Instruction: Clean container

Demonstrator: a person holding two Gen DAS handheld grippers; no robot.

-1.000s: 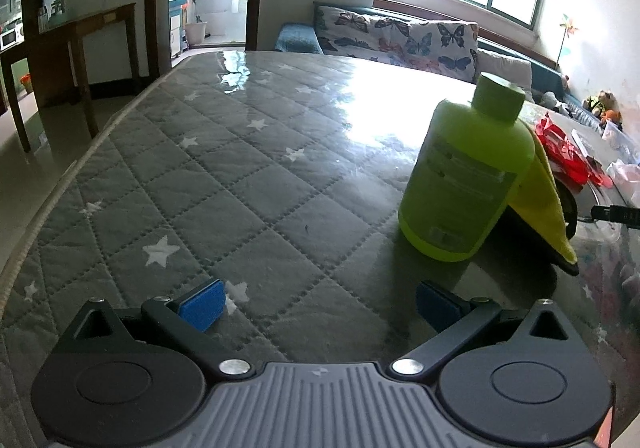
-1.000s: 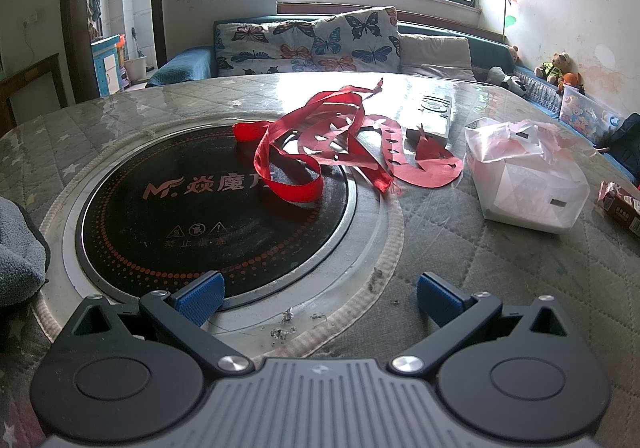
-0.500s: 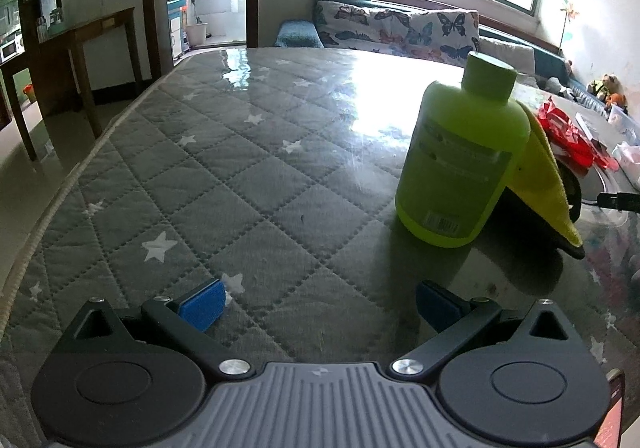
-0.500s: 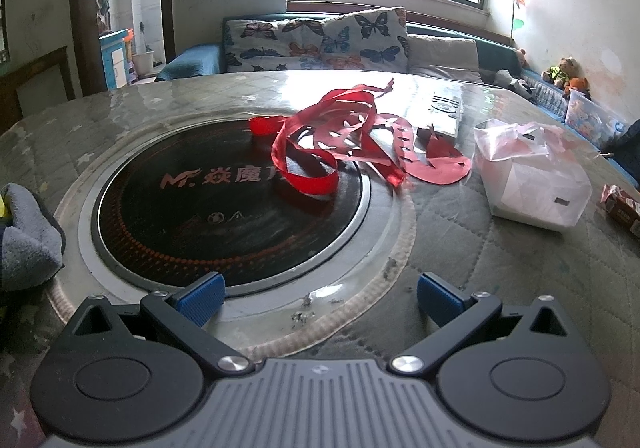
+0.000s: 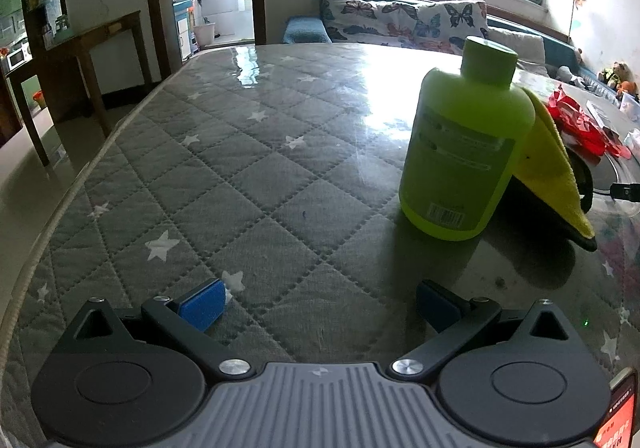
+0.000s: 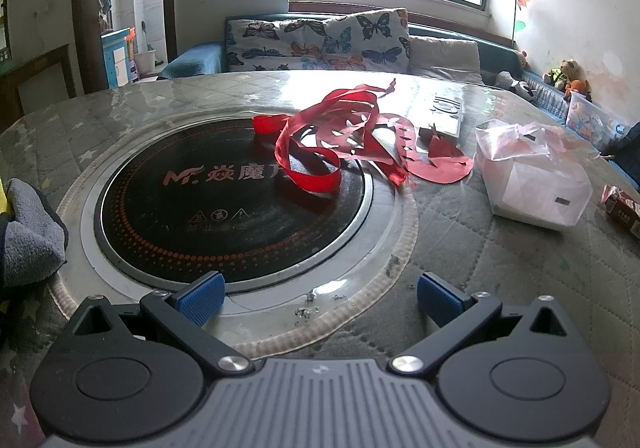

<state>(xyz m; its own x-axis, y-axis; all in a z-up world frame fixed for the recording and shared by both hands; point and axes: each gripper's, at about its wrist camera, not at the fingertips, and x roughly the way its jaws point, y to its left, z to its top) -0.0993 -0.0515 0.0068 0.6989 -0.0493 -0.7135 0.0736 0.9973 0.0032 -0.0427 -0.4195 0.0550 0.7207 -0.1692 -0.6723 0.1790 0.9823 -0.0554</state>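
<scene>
1. The left gripper (image 5: 320,304) hangs low over the quilted, star-printed table cover (image 5: 224,175), its blue-padded fingers spread wide with nothing between them.
2. The green bottle (image 5: 466,151) stands upright on the table ahead and to the right of that gripper, well apart from its pads. Its cap is on.
3. The bottle's label faces the camera: lines of small print too blurred to read, and a barcode at the lower edge.
4. A yellow cloth (image 5: 552,171) lies just behind the bottle on its right side, touching it; its underside shows grey in the right wrist view.
5. The right gripper (image 6: 320,298) is also spread wide and empty, held over the near rim of a round black cooktop (image 6: 224,215) set into the table.
6. The cooktop bears an "M" logo followed by Chinese characters, partly covered, with three small warning symbols and a ring of orange dots beneath.
7. Red paper ribbon (image 6: 344,139) lies tangled across the cooktop's far right side.
8. A white plastic bag (image 6: 536,179) sits to the right, a red packet (image 6: 622,207) beyond it, its print unreadable.
</scene>
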